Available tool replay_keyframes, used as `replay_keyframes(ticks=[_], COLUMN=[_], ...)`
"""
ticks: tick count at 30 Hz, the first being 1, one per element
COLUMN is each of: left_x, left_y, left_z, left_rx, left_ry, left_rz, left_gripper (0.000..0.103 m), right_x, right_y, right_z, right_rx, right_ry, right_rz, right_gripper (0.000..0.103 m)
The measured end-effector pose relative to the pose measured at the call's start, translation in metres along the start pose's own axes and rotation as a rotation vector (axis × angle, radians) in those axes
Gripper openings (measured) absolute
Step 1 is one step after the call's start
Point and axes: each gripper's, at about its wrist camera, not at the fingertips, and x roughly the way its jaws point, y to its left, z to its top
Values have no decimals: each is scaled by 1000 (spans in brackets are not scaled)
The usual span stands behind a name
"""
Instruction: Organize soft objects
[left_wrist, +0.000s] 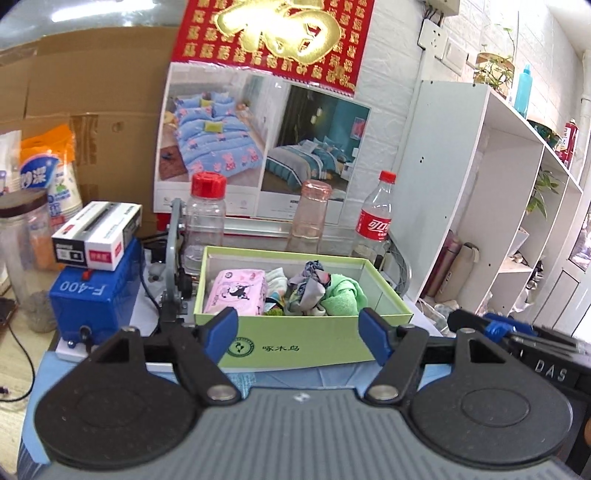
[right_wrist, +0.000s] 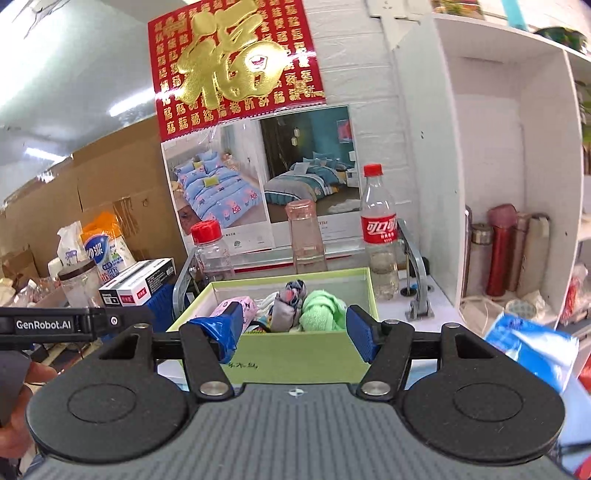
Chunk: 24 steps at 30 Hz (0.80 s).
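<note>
A light green cardboard box stands open on the table. It holds a pink tissue pack, a patterned grey cloth, a green towel and small socks. My left gripper is open and empty, just in front of the box's near wall. In the right wrist view the same box shows the tissue pack, cloth and towel. My right gripper is open and empty above the box's near edge.
Behind the box stand a red-capped clear jar, a pink glass and a cola bottle. A blue F-400 device with a small carton sits left. A white shelf unit is right. A blue packet lies right.
</note>
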Motion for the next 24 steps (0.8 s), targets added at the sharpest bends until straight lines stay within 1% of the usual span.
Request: replay_keyframes(ticks=[4, 6, 8, 12, 14, 20, 24], left_x=[-13, -20, -27, -35, -37, -43, -44], left_y=[-8, -12, -16, -25, -29, -38, -41], left_z=[-17, -28, -41, -65, -76, -111, -132], left_rx=[-1, 9, 13, 29, 37, 41, 53], left_ry=[-20, -29, -32, -29, -17, 41, 73], left_rz=[32, 48, 62, 69, 64, 49, 64], left_gripper=[71, 71, 71, 71, 73, 73, 73], right_x=[-16, -20, -24, -30, -33, -45, -54], right_y=[0, 1, 2, 1, 1, 3, 4], right_z=[-26, -37, -45, -56, -62, -85, -100], right_rx=[56, 71, 59, 43, 40, 25, 11], right_ry=[-45, -45, -35, -23, -17, 11, 27], right_rz=[-52, -73, -98, -137, -138, -128, -128], right_gripper=[48, 48, 48, 48, 48, 49, 49])
